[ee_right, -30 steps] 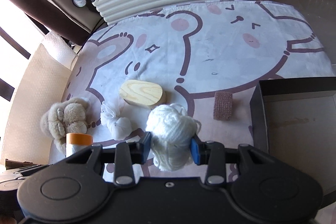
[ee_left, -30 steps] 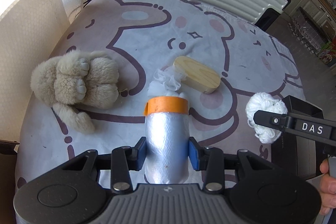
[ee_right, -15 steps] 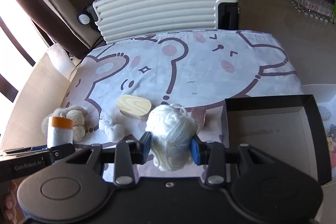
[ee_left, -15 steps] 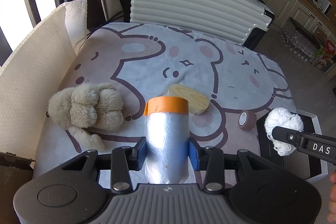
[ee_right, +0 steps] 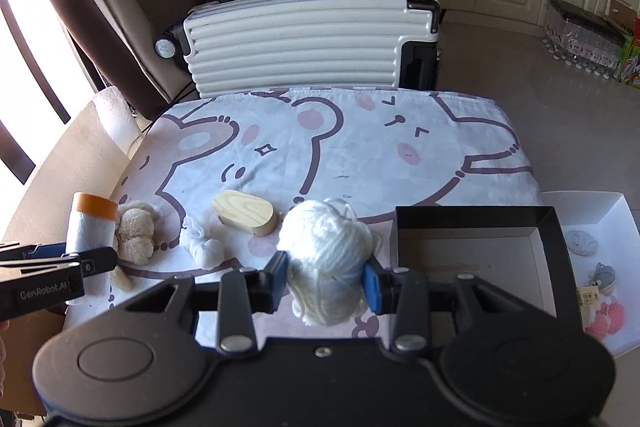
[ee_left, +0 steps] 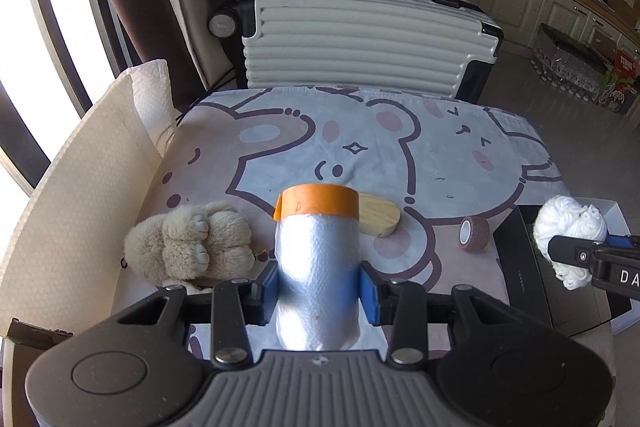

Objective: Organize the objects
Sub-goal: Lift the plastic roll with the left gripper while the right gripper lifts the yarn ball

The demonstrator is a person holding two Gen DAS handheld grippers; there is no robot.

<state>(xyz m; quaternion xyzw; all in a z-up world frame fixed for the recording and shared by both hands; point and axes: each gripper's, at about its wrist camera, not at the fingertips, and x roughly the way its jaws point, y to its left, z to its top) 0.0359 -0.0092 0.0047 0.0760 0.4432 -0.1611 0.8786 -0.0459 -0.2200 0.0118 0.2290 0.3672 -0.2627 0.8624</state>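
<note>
From your left wrist view, the surface (ee_left: 400,155) with the bear-print cloth now sits lower and farther off than a second ago: you have lifted the roll (ee_left: 318,259) clear of it. Your left hand-held gripper (ee_left: 319,287) is clamped on that roll, blue pads pressed against its silvery sides, the orange band at the far end. The small white mesh pouch that showed just behind the roll a second ago is now hidden by it. The plush toy (ee_left: 188,245), wooden block (ee_left: 378,217) and small tape roll (ee_left: 474,233) lie on the cloth untouched. At the right edge, the yarn ball (ee_left: 568,227) has swung over the black box (ee_left: 520,267). This gripper points steeply down and forward.

From your right wrist view, the black box (ee_right: 472,223) has come fully into sight, just right of your right hand-held gripper (ee_right: 326,281), which is squeezed on the yarn ball (ee_right: 326,247). So both picks look done and the carry is under way; the box looks the likely drop spot. A white tray (ee_right: 616,211) beyond it already holds small things. This gripper, too, is raised and tilted down toward the cloth.
</note>
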